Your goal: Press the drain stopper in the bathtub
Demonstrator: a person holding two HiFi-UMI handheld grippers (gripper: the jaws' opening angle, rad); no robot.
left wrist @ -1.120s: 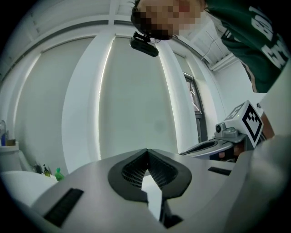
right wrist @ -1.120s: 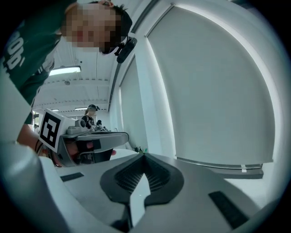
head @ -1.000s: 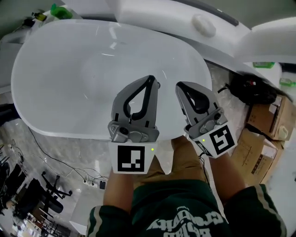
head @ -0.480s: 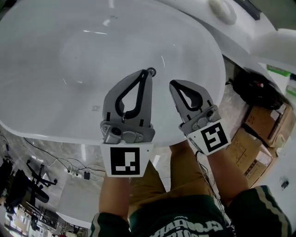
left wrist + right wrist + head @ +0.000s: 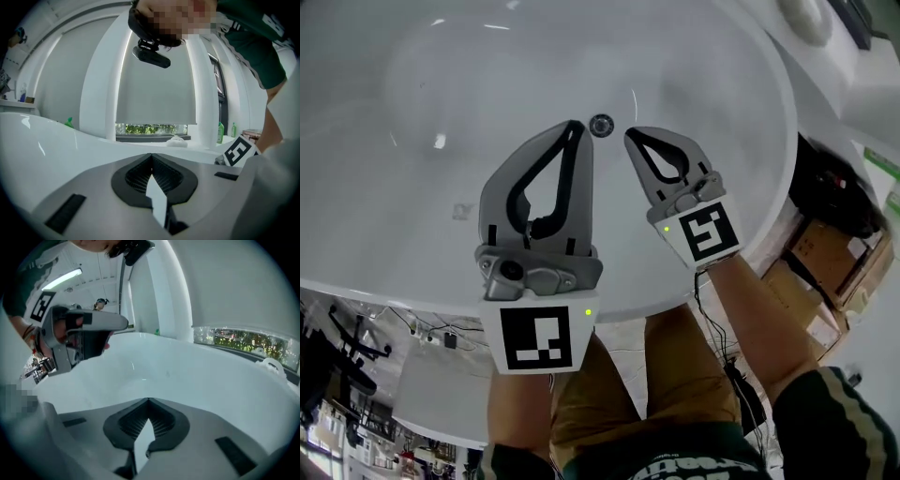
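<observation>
A small round metal drain stopper (image 5: 601, 125) sits low in the floor of the glossy white oval bathtub (image 5: 412, 216). It looks rigid, smooth and probably slick, a push-down cap rather than something to pinch. It is likely best met squarely on the centre of its top by a closed tip, since an off-centre push could skid off. In the head view it lies between the two tips, just beside the grey left gripper (image 5: 575, 127) and just up and left of the right gripper (image 5: 630, 135). Neither is seen to touch it. Both grippers have their jaws drawn together on nothing.
</observation>
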